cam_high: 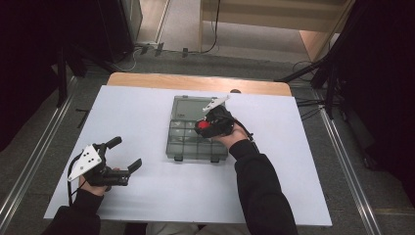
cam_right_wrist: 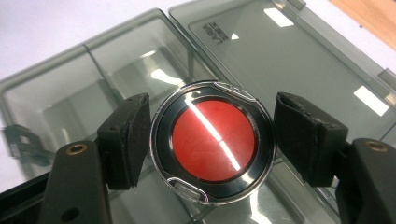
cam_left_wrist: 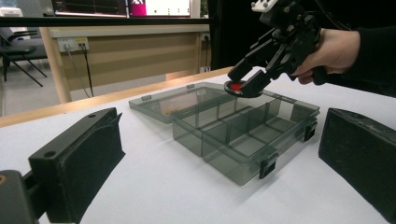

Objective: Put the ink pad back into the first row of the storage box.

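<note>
Red-faced disc sits between my right gripper's jaws, touching one pad, the other just clear, over the box; my left gripper rests wide open, far off.

Left gripper: black frame, two blocky black jaws faced with dark foam pads; one round hole showed in the top of a jaw arm. Grey three-cornered plate on top, dotted with small dark screws. Black cable looped beside it.

Right gripper: black, same foam-faced jaws, a brass-coloured screw in each jaw arm. White plate on top.

Sleeves: black, long, reaching both wrists.
</note>
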